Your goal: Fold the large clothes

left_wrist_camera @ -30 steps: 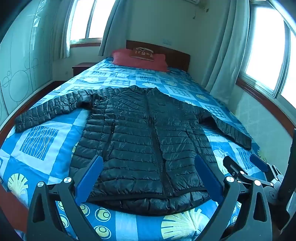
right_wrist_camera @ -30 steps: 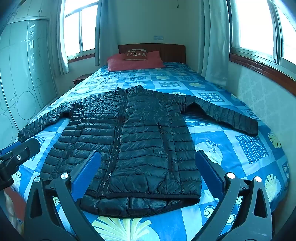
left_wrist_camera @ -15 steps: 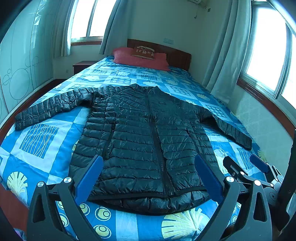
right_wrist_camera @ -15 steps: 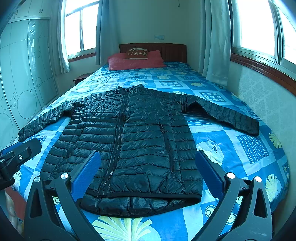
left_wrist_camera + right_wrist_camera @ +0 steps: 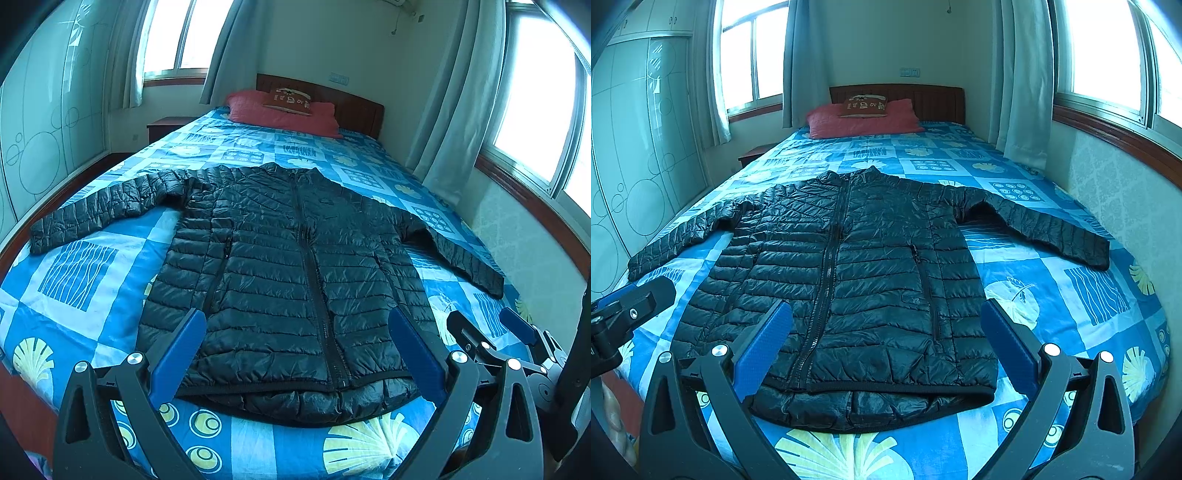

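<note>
Blue-quilted bed [image 5: 92, 280] carries the black puffer jacket [image 5: 295, 277] spread flat exactly as a second ago, untouched, while left gripper [image 5: 295, 350] and right gripper [image 5: 886, 343] hover wide open and empty near its hem, so folding hasn't begun.

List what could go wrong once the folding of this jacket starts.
The puffy black jacket looks slick, so a shallow pinch may slip. One sleeve cuff lies near the bed's edge and could slide off. The left gripper and right gripper, jaws open, are close together and might collide.

Black hand-held gripper [image 5: 295, 347], blue finger pads [image 5: 179, 349]
</note>
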